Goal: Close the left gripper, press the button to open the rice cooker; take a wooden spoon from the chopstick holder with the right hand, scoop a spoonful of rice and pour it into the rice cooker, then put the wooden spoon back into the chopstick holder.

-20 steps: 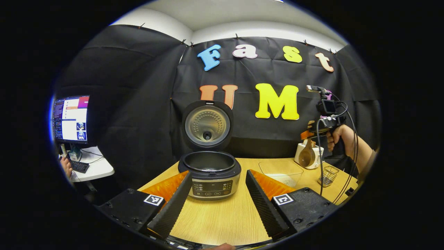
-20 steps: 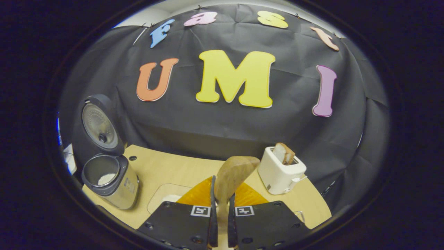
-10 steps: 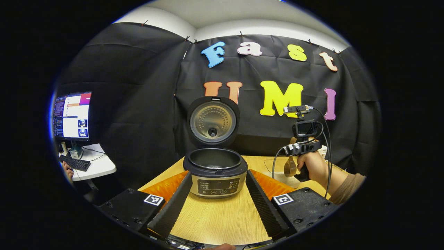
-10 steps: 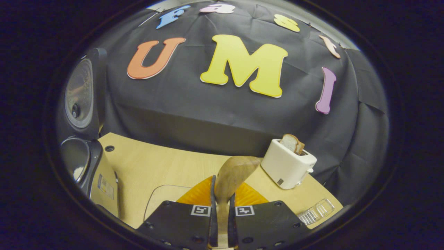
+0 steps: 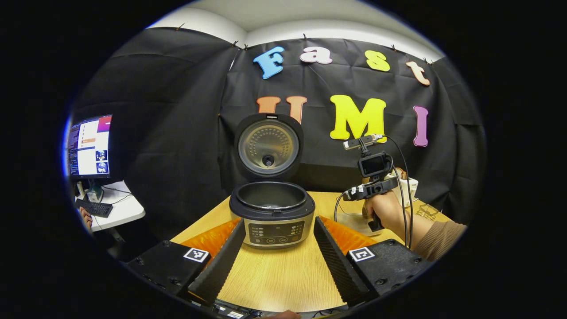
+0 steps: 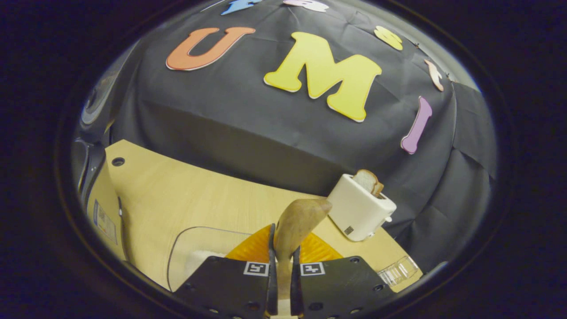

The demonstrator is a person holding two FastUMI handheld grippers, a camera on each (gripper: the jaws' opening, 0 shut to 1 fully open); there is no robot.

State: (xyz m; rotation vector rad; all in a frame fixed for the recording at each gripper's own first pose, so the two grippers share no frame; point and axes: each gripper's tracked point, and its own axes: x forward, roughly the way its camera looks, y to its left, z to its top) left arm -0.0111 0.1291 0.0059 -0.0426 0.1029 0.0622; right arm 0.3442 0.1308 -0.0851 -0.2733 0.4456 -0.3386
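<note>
Now, right gripper [image 6: 282, 266]: your fingers are pinched on the spoon [image 6: 296, 223], both pressing its handle; the bowl rises past the tips, tilted a little to the right.
Left gripper [image 5: 279, 257]: your fingers are spread wide, holding nothing, low over the table [image 5: 283, 279].
Cooker [image 5: 271, 212]: straight ahead of your left gripper, between its fingers and just beyond the tips, lid [image 5: 268, 147] standing upright and open. The pot looks dark inside from here; you cannot tell what is in it. In the right gripper view its side sits at the far left of your spoon.
Right hand [image 5: 386, 212]: seen from the left gripper, it holds the other gripper ahead and to the right of the cooker, cables looping off it.
Clear tub [image 6: 195, 257]: just below and left of your right fingers, on the table, with something white in it, likely rice; the gripper body hides part of it.
Toaster [image 6: 359, 212]: ahead and right of the spoon bowl, white, with a slice of bread [image 6: 367, 180] sticking out of its slot.
Clear holder [image 6: 398, 270]: low at your right gripper's right, near the table edge; its contents are not clear.
Writing: panel buttons on the cooker front and a sticker on its side, both too small to read. Square black-and-white markers sit on each gripper.
Monitor [image 5: 88, 148]: far left of your left gripper, lit, on a white side desk [image 5: 117, 212].
</note>
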